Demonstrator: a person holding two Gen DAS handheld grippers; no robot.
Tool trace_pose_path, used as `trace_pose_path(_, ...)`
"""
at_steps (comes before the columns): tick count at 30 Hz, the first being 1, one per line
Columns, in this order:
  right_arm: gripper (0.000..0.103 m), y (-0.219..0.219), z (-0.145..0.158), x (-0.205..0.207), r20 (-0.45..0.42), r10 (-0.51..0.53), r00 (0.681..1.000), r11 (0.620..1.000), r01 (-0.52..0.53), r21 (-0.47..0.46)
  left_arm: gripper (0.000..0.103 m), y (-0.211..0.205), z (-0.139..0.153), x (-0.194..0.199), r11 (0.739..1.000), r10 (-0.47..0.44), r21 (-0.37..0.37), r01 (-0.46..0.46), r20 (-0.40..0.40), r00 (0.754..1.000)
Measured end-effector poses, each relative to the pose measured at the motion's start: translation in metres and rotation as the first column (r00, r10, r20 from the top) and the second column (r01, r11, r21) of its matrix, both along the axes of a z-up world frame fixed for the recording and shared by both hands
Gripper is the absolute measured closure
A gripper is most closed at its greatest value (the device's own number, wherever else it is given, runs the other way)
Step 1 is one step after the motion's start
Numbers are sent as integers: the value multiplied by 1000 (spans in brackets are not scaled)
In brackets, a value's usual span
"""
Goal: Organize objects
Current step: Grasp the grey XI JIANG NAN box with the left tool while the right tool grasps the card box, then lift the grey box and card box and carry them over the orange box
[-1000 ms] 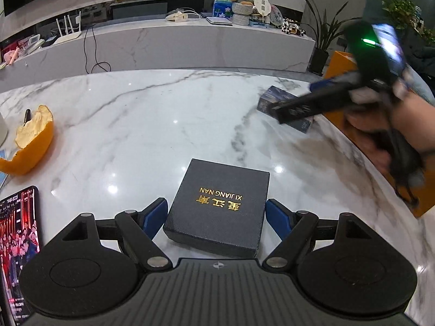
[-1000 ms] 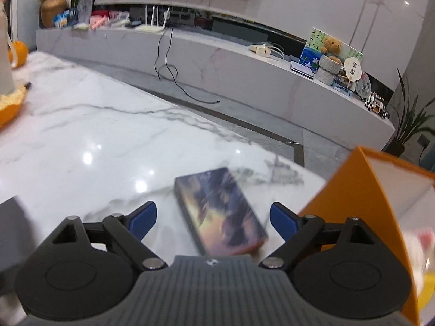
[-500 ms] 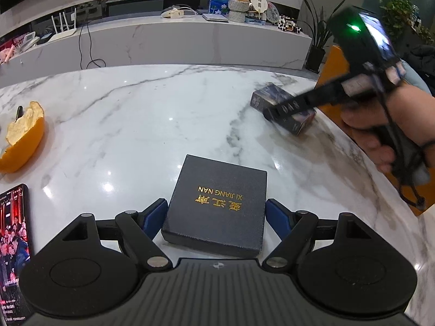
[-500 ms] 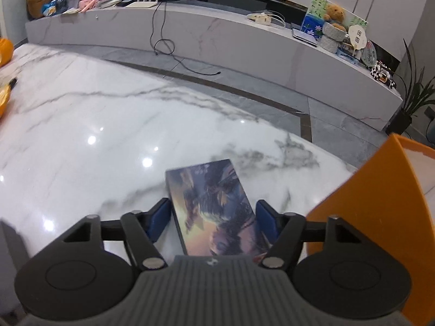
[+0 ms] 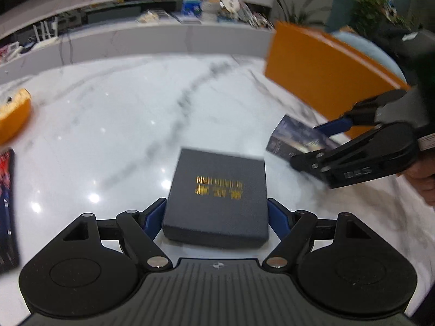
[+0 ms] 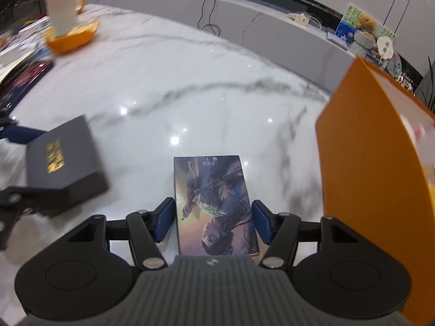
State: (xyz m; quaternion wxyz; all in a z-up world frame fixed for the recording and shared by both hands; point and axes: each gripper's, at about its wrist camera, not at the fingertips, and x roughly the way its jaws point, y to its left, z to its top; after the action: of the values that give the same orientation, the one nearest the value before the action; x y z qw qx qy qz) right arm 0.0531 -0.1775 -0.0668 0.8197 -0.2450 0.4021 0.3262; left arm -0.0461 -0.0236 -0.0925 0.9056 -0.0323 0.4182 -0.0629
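Observation:
My left gripper (image 5: 216,217) is shut on a dark grey box with gold lettering (image 5: 217,195) and holds it above the marble table (image 5: 122,125). The same box shows at the left of the right wrist view (image 6: 61,160). My right gripper (image 6: 212,220) is shut on a flat box with a purple illustrated cover (image 6: 214,203), lifted off the table. That box and the right gripper also show at the right of the left wrist view (image 5: 296,138). An orange bin (image 6: 364,179) stands at the right.
An orange peel (image 5: 15,114) and a phone (image 5: 6,212) lie at the table's left. In the right wrist view the peel (image 6: 72,36) lies far left under a white cylinder. A long marble counter (image 6: 258,24) with clutter runs behind the table.
Both grippers have closed on their boxes and lifted them. The left gripper has swung right, bringing the orange bin into its view. The right gripper has pulled back toward the grey box.

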Motion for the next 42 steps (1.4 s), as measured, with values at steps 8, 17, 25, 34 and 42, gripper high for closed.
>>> trace_pose_path(8,41,-33,-3,-71,-77,-42,996,999,42,1,14,-41,-6,-38,991,-77,111,72,40,996)
trace_pose_path(17,27,-42,-5,-78,-78,-53,996,998,54,18,8,-54,-9,-35,988,-81,142,65,107,991)
trace_pose_path(25,26,-40,-8,-62,-120,-81,989,995,88,53,13,-52,-9,-21,993,-43,112,37,56,998)
trace_pose_path(34,43,-36,-4,-69,-123,-42,991,998,47,42,14,-57,-4,-21,992,-12,124,14,-18,1000)
trace_pose_path(42,44,-38,-3,-74,-128,-43,991,998,47,33,15,-58,-2,-24,991,17,131,-11,-46,999)
